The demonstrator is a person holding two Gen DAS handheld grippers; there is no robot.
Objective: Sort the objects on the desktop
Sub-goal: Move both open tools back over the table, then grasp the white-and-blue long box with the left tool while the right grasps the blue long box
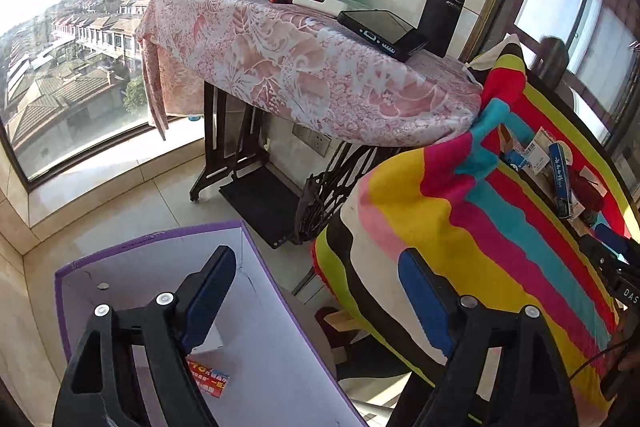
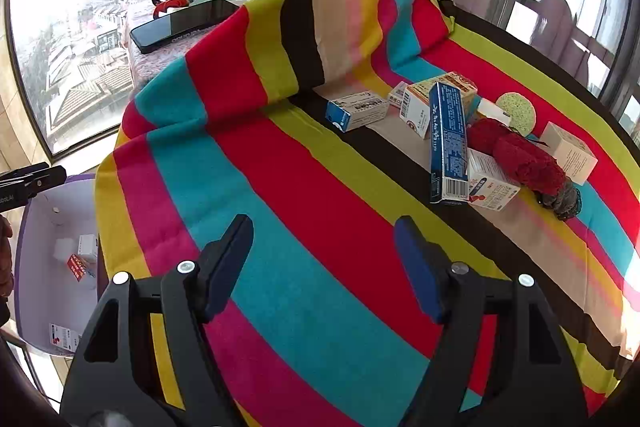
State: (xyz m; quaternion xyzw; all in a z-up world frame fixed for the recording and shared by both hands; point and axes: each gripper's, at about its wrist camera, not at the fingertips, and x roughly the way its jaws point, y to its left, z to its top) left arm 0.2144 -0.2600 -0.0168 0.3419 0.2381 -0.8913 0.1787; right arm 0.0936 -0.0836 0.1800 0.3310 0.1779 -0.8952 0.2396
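Both claws gape empty: left claw (image 1: 316,291) over purple box (image 1: 256,291) edge, right claw (image 2: 324,263) above striped cloth (image 2: 320,187).

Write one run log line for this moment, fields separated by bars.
left gripper open over purple box | right gripper open, empty | blue carton on striped cloth

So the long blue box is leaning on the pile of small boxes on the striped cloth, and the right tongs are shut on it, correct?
Not quite. The right tongs are open and empty, apart from the long blue box, as the right wrist view shows. The box does lean on the small boxes on the striped cloth.
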